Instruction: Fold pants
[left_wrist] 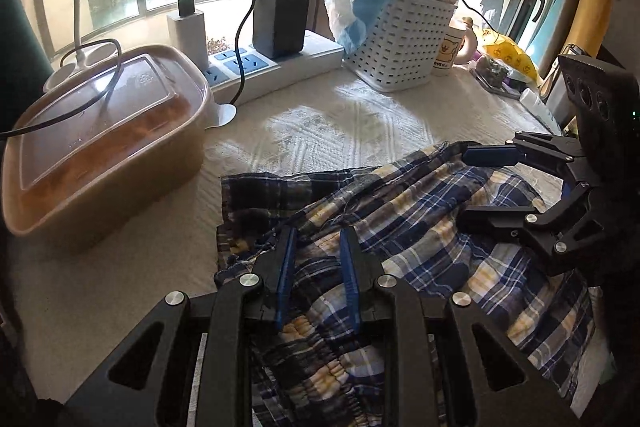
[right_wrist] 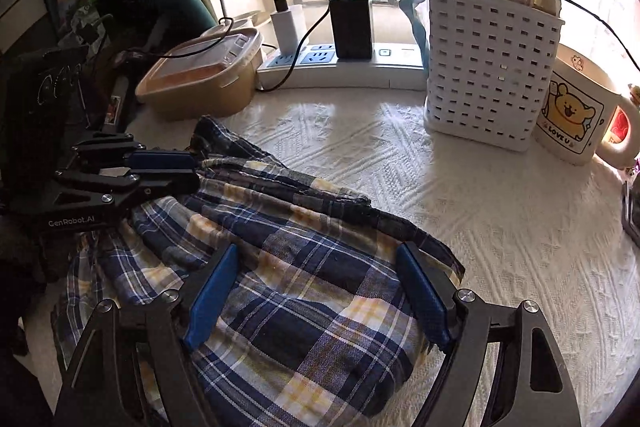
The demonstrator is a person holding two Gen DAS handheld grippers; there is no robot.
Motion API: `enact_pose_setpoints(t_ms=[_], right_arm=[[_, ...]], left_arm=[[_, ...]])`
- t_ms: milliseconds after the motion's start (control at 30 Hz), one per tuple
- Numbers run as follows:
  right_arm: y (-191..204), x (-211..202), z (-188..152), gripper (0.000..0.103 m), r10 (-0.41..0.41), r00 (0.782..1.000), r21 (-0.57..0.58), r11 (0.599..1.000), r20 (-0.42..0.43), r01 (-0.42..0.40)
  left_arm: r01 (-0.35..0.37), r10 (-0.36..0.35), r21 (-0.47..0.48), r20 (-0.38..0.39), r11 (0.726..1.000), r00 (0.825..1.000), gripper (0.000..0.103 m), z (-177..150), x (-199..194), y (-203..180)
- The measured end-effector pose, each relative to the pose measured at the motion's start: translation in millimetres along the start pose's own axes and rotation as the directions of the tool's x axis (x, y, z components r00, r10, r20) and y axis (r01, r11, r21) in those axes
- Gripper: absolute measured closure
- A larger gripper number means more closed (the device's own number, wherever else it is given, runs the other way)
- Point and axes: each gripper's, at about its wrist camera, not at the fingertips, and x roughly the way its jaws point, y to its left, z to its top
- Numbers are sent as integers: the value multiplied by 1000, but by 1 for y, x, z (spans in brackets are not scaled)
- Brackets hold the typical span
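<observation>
The pants point(right_wrist: 304, 267), soft plaid cotton in navy, white and yellow, lie crumpled on a white quilted tablecloth point(right_wrist: 500, 227), their gathered elastic waistband under the left gripper point(left_wrist: 316, 233). That gripper's blue-padded fingers stand narrowly apart with bunched cloth between them; whether they pinch it is unclear. The right gripper point(right_wrist: 320, 255) is spread wide over a smooth fold. At 12 o'clock sits a power strip point(right_wrist: 360, 69), at 1 o'clock a perforated plastic basket point(right_wrist: 488, 75), at 10 o'clock a lidded food tub point(right_wrist: 200, 87) with blurred contents.
</observation>
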Motion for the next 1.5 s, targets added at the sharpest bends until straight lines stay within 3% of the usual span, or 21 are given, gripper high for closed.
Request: enact_pose_setpoints(t_ms=[167, 333, 400, 467, 667, 833, 1033, 1300, 1500], right_arm=[[-3, -5, 4, 21, 0, 1000, 33, 999, 10, 0], [6, -32, 2, 21, -75, 997, 26, 997, 37, 74], [8, -45, 0, 21, -85, 995, 26, 996, 47, 84], [11, -55, -4, 21, -97, 994, 26, 995, 57, 95], [15, -68, -17, 20, -133, 990, 28, 991, 51, 131], [13, -58, -41, 20, -165, 986, 36, 986, -6, 165], [16, -55, -70, 20, -187, 981, 35, 981, -50, 189], [32, -119, -102, 20, -206, 978, 67, 977, 42, 203], [61, -136, -143, 20, -197, 980, 24, 980, 16, 197]], left_arm=[[4, -4, -39, -1, 999, 1000, 81, 4, -7, 2], [0, 3, -50, 61, 999, 998, 80, 0, -41, -5], [5, -1, -57, 73, 998, 997, 75, -5, -51, -7], [5, -1, -60, 72, 998, 997, 62, -13, -57, -10], [-11, 12, -78, 7, 997, 1000, 59, -37, -42, -13], [-33, 28, -107, -47, 994, 999, 55, -48, -29, -8], [-40, 34, -121, -53, 992, 998, 54, -56, -42, -12], [-37, 40, -152, 19, 988, 999, 54, -81, -95, -24], [-2, 5, -222, 12, 975, 1000, 54, -115, -109, -34]])
